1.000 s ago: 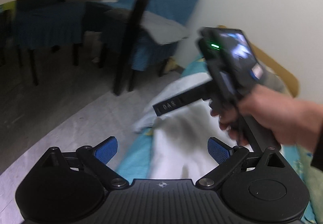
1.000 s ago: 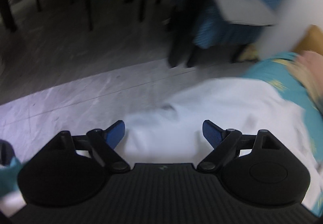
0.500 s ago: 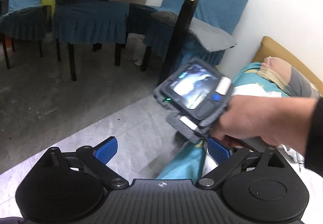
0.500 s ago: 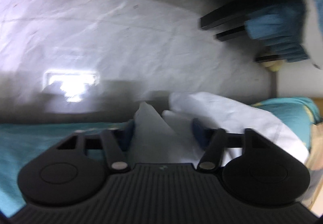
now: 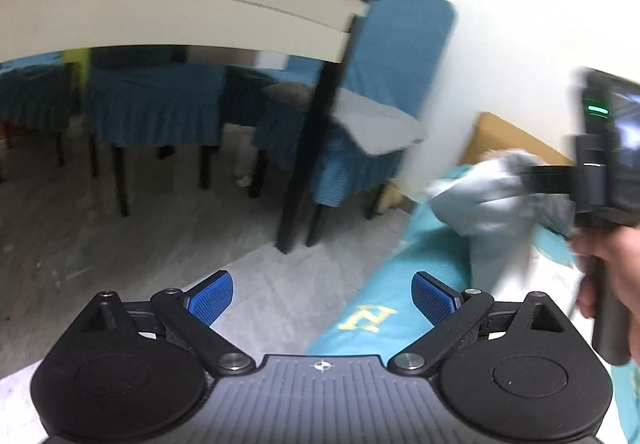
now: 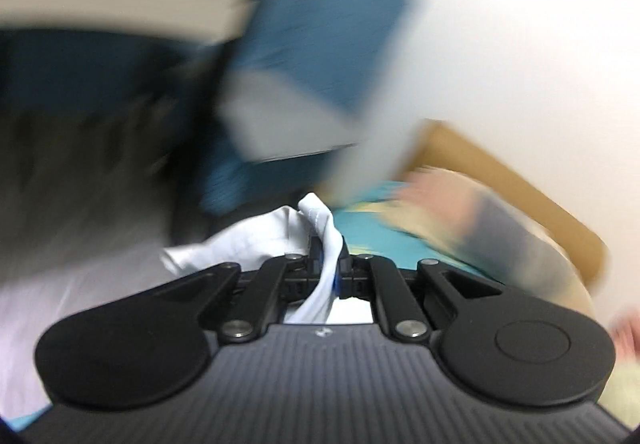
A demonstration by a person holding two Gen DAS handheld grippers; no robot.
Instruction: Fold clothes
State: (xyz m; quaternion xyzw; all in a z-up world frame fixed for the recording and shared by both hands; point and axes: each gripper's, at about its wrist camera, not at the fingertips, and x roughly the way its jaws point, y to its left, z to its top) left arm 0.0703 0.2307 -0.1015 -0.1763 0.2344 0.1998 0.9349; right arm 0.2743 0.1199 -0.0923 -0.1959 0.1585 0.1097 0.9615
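Right gripper (image 6: pixel 326 268) now clamps lifted white garment (image 6: pixel 248 244).

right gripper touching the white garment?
Touching. Right wrist view: the right gripper has its jaws shut on a fold of the white garment, cloth pinched between the pads.

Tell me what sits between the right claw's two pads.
A fold of the white garment is pinched between the pads of the shut right claw, seen in the right wrist view.

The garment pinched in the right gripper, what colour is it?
White; the garment shows best in the right wrist view, clamped in the right gripper.
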